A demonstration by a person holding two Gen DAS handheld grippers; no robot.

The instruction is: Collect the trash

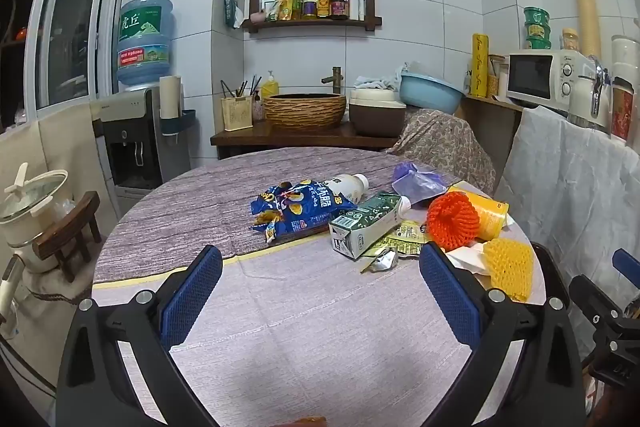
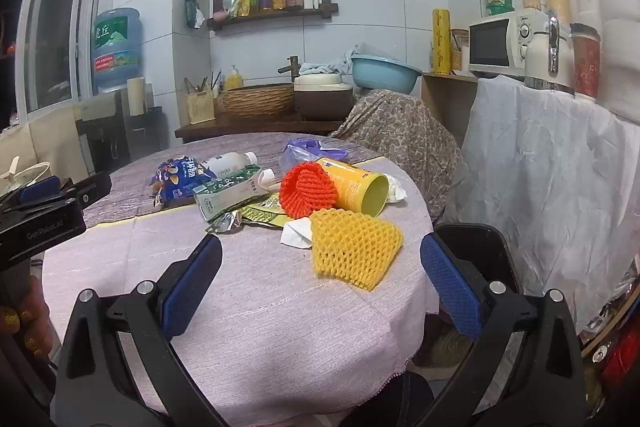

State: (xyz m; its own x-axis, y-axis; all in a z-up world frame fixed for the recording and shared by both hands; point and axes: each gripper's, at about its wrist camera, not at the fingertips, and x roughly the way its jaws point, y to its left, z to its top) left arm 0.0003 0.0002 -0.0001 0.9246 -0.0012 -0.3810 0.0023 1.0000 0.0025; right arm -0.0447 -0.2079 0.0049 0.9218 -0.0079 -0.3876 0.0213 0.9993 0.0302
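both grippers, left gripper (image 1: 320, 291) and right gripper (image 2: 320, 287), gape wide and empty; the left gripper's body reads "genrobot.ai"; the blue water jug (image 1: 145, 43) shows "虎丘".

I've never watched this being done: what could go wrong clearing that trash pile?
The yellow foam fruit net lies near the round table's edge; a clumsy grab could push it off. The yellow cylindrical can lies on its side and might roll. Both the left gripper and the right gripper are open and empty.
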